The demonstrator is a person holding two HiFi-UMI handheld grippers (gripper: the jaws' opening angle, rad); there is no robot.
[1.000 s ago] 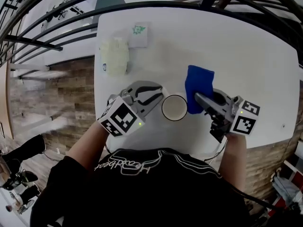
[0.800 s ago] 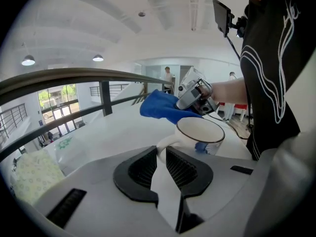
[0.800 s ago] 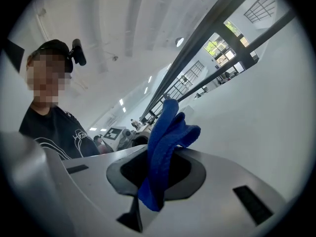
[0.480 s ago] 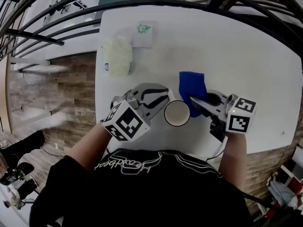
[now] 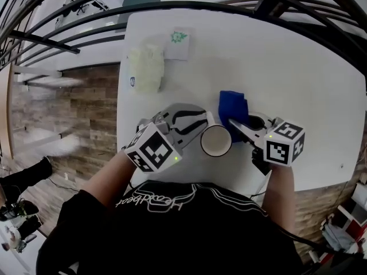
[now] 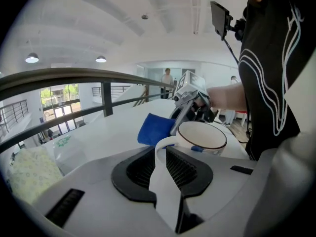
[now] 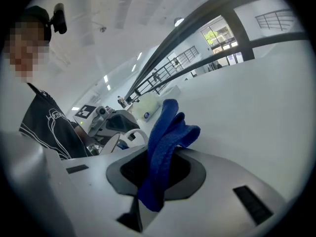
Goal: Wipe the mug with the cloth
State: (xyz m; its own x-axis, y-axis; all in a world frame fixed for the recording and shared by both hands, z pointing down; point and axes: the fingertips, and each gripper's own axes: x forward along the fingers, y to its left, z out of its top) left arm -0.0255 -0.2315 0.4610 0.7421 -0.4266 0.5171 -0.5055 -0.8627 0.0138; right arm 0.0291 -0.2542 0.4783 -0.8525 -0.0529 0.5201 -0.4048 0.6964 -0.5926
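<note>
A white mug (image 5: pixel 216 140) with a dark rim stands on the white table (image 5: pixel 298 56) just in front of me. My left gripper (image 5: pixel 198 126) is shut on its handle; in the left gripper view the handle (image 6: pixel 161 152) sits pinched between the jaws, with the mug (image 6: pixel 201 137) just beyond them. My right gripper (image 5: pixel 239 126) is shut on a folded blue cloth (image 5: pixel 232 109), which sticks out past the jaws, right beside the mug's right side. In the right gripper view the cloth (image 7: pixel 167 144) stands up out of the jaws, with the mug (image 7: pixel 123 138) to their left.
A pale yellow-green packet (image 5: pixel 146 67) and a white packet with a green print (image 5: pixel 179 42) lie at the table's far left. Dark railing bars (image 5: pixel 189 4) run along the far edge. The table's left edge (image 5: pixel 120 113) drops to a wooden floor.
The right gripper has carried the blue cloth left, closer to the mug. The left gripper still holds the mug's handle.
</note>
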